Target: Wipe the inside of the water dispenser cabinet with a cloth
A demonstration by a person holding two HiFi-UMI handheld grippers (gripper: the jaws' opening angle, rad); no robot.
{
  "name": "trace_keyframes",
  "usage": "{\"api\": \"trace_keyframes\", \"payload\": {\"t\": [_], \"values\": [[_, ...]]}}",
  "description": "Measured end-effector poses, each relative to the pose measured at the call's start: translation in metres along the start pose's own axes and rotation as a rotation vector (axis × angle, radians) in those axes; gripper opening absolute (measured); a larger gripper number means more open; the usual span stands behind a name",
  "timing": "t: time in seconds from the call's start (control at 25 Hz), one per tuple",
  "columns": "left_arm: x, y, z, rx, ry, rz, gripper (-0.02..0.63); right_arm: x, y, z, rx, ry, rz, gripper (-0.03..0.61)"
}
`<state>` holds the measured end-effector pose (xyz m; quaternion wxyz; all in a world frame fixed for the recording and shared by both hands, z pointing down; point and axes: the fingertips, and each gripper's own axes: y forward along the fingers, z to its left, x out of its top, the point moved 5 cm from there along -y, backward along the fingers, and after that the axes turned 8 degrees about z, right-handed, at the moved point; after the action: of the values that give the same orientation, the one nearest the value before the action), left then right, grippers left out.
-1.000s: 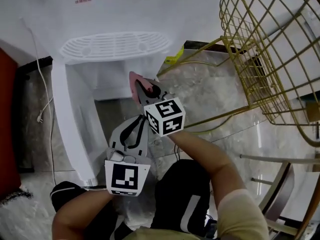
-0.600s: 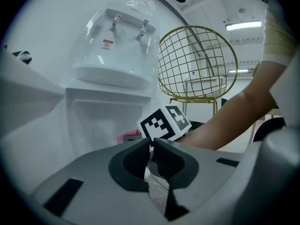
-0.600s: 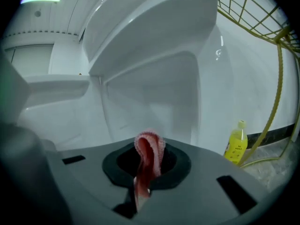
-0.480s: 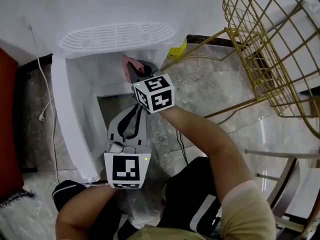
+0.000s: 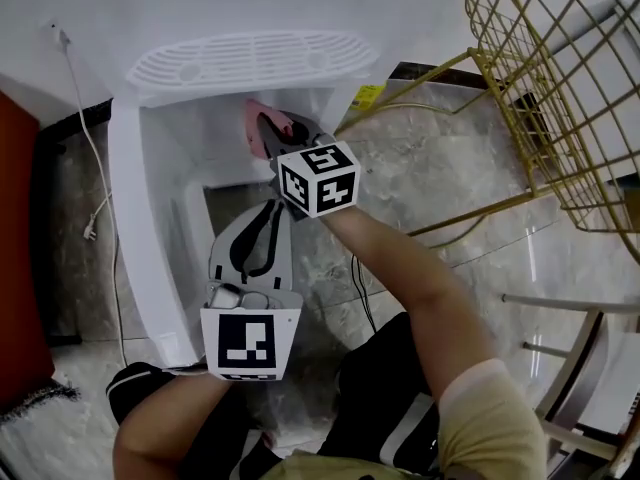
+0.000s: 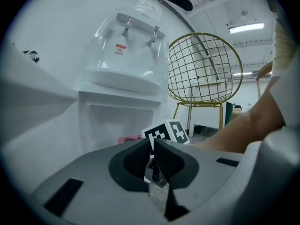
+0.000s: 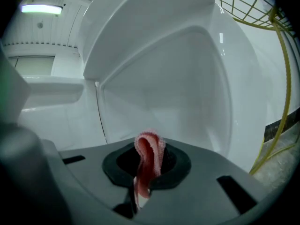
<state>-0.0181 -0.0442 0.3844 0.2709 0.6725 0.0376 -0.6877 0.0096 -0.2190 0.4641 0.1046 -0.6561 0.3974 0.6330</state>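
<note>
**Cloth inside the cabinet, wipe starting or under way**

The right gripper [image 5: 264, 136] reaches into the open water dispenser cabinet [image 5: 165, 163], below the slotted drip tray [image 5: 245, 60]. Its fingers pinch a pink cloth [image 5: 253, 125]. In the right gripper view the cloth is folded upright between the fingers, with a loop poking out past the tips. The white inner wall [image 7: 187, 88] is close ahead. I cannot tell whether cloth and wall touch.

The left gripper [image 5: 272, 213] hangs outside the cabinet, just behind the right one. Its fingers are pressed together on nothing, and it looks idle.

The cabinet door [image 5: 140, 258] stands open on the left, apart from both arms.

Judgement: this is the wiping step, early on.
- The next move calls for pushing the cloth loop flat against the wall and sweeping it across.
- After that come the side walls and the compartment floor.
- Only the cloth should meet the plastic, not the hard fingertips.
- The loop is small, so each pass will likely cover little and the strokes should overlap.
</note>
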Motion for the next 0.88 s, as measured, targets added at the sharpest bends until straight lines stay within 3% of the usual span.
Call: {"api": "trace_keyframes", "payload": {"t": [0.28, 0.64, 0.88], "values": [[-0.002, -0.008, 0.022, 0.043, -0.027, 0.007, 0.017, 0.013, 0.015, 0.015, 0.055, 0.001, -0.057, 0.028], [0.004, -0.022, 0.044, 0.093, -0.014, -0.031, 0.017, 0.065, 0.032, 0.049, 0.188, -0.009, -0.253, 0.028], [0.005, -0.028, 0.062, 0.135, -0.048, -0.041, 0.017, 0.065, 0.041, 0.068, 0.271, -0.063, -0.257, 0.029]]}}
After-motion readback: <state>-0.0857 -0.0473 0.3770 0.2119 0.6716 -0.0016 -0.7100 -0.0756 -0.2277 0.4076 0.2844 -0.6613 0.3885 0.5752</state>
